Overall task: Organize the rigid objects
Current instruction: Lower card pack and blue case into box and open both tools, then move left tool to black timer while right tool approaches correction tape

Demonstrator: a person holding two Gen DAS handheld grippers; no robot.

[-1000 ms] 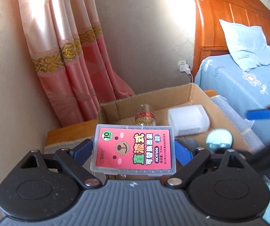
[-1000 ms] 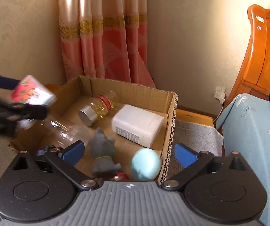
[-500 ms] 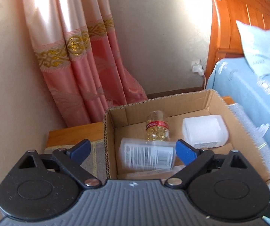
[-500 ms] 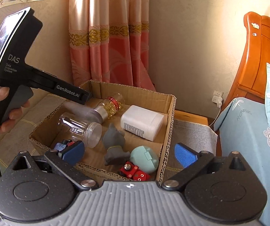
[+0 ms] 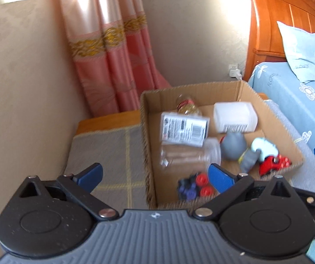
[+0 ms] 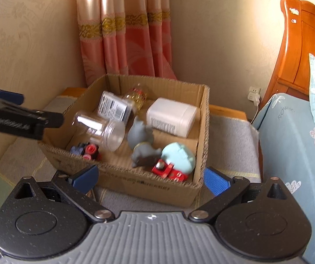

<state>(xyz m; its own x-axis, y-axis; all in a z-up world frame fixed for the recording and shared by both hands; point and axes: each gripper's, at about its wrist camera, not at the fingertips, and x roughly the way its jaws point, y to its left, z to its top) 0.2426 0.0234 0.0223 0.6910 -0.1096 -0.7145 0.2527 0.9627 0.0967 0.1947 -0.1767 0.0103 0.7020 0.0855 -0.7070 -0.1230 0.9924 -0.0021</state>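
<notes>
A cardboard box stands on a grey mat. In it lie a clear plastic case with its barcode side up, a clear jar, a bottle of yellow contents, a white container, a grey animal figure, a pale blue round toy, a red toy car and a small blue and red toy. My left gripper is open and empty, near the box's left front. My right gripper is open and empty in front of the box.
A pink curtain hangs in the corner behind the box. A bed with a blue sheet and wooden headboard lies to the right. A wall socket sits behind the box.
My left gripper opened and let the plastic case go; it now lies in the box, barcode side up. Both grippers have drawn back from the box.
</notes>
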